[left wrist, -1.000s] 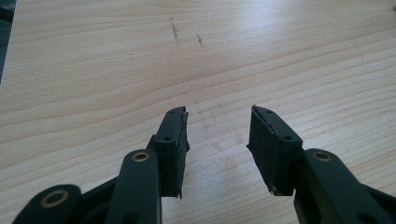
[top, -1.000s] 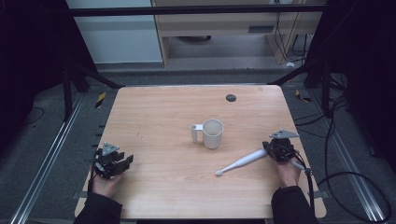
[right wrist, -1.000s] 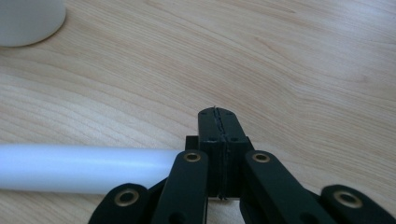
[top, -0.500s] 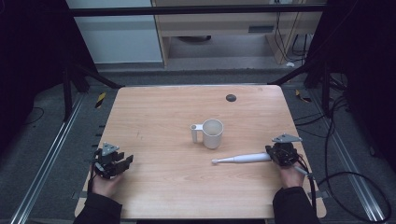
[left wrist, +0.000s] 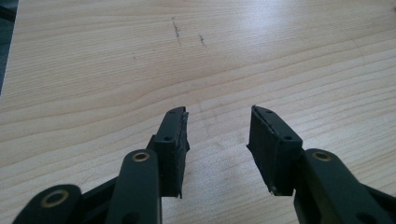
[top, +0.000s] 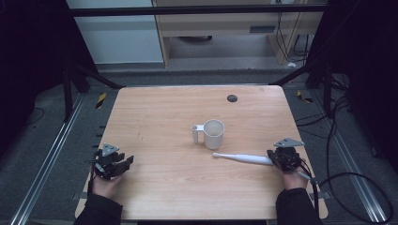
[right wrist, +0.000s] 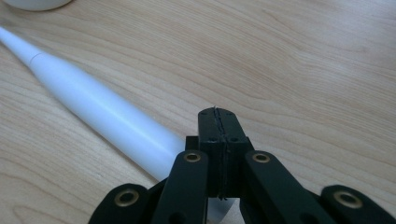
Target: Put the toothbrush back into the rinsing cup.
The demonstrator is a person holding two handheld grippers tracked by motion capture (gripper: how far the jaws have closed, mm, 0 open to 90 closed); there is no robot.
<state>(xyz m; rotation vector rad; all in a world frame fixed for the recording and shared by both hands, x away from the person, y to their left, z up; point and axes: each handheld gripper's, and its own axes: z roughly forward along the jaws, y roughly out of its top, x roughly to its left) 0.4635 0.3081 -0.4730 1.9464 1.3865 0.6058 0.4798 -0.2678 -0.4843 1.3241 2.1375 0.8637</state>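
Note:
A white toothbrush-like wand lies flat on the wooden table, its thin tip toward a white mug standing mid-table. My right gripper sits at the wand's thick end. Its jaws are shut pad to pad, and the handle passes beside and under them, not between the pads. My left gripper rests near the table's front left, jaws open over bare wood.
A small dark round mark sits near the far edge of the table. Cables trail on the floor to the right. Dark frame posts stand around the table.
The wand's thin tip has swung away from the front edge toward the mug, and the wand now lies nearly crosswise. The right gripper shifted slightly nearer the person. The left gripper stayed put.

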